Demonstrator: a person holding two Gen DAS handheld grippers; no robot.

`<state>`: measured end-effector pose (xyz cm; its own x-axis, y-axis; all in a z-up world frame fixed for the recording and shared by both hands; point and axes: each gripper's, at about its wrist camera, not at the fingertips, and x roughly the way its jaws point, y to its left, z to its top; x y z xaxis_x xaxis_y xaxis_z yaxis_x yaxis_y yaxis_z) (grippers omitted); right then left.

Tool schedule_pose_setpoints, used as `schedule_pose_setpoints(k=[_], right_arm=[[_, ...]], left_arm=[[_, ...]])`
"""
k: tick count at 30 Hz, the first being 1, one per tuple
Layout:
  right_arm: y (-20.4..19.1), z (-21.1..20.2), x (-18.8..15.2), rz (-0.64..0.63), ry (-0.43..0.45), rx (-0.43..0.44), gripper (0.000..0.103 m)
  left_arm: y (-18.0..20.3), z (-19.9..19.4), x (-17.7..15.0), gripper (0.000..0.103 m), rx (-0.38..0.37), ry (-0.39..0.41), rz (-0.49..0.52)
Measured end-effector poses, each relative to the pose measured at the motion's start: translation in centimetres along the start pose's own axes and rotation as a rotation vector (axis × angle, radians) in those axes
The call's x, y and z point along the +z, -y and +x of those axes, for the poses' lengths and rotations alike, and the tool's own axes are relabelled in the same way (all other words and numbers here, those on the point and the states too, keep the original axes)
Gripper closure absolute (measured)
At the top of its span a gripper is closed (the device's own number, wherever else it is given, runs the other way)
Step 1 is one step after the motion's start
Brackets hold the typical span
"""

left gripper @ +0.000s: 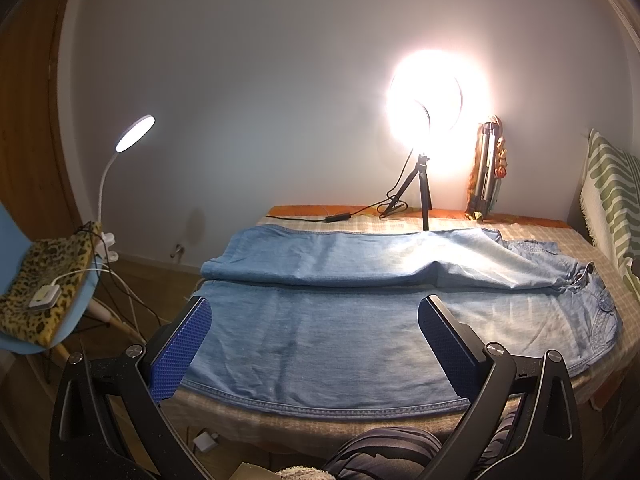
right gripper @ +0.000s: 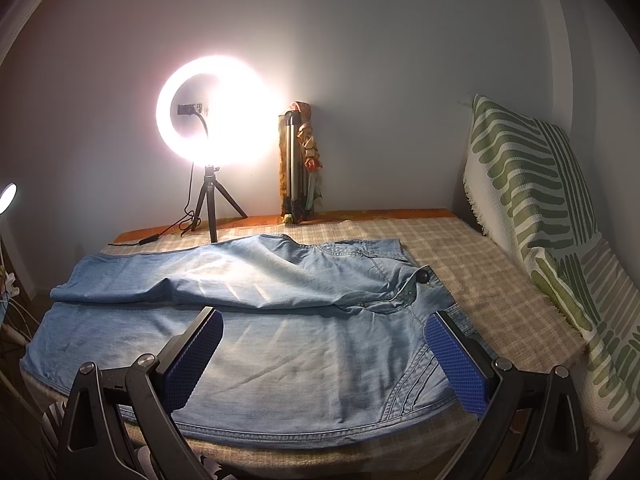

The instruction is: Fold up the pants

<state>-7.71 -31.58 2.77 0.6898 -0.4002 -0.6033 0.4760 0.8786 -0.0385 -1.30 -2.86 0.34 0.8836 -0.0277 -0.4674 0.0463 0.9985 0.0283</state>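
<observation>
Light blue denim pants [left gripper: 320, 320] lie spread on the checked bed cover [left gripper: 592, 264], waistband to the right, leg ends to the left. The far leg is bunched with a rumpled fold; the near leg lies flat. My left gripper [left gripper: 314, 312] hovers open above the near leg toward its hem end, blue pads wide apart, nothing between them. In the right wrist view the same pants [right gripper: 280, 352] fill the bed, with a dark waist button [right gripper: 423, 277]. My right gripper [right gripper: 324, 328] stands open over the near hip and pocket area, holding nothing.
A lit ring light on a tripod [right gripper: 212, 208] stands at the back of the bed with its cable. A folded tripod [right gripper: 296, 168] leans on the wall. A green-patterned cushion [right gripper: 552, 216] lines the right side. A chair with leopard cushion [left gripper: 44, 284] and desk lamp [left gripper: 134, 132] stand left.
</observation>
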Motion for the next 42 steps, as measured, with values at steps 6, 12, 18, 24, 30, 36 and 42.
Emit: schedule_pose_setpoints(k=[6,12,18,24,30,36,42], right_arm=[[-0.3,0.6,0.0,-0.02,0.004,0.008,0.0],[-0.8,2.0,0.8,-0.069,0.005,0.019,0.0],[-1.5,3.6,2.5,-0.152,0.037,0.063,0.0],[-1.9,6.7,5.1,-0.218,0.043,0.132,0.0],[-3.7,11.0,7.6,-0.333,0.003,0.189,0.001],[-5.4,16.0,10.3,-0.381,-0.046,0.27,0.003],[-8.1,22.1,12.5,-0.441,-0.123,0.358,0.007]], left_arm=[[-0.4,1.0,-0.3,0.0,0.006,-0.01,0.0],[-1.9,2.8,-0.2,0.001,0.018,-0.038,0.01],[-3.7,5.3,0.5,0.001,0.047,-0.062,0.053],[-5.3,8.4,1.8,0.008,0.043,-0.086,0.078],[-7.0,12.3,3.3,0.016,0.026,-0.132,0.066],[-8.1,16.8,4.8,0.018,0.015,-0.192,0.062],[-8.6,22.0,6.4,0.018,-0.008,-0.25,0.039]])
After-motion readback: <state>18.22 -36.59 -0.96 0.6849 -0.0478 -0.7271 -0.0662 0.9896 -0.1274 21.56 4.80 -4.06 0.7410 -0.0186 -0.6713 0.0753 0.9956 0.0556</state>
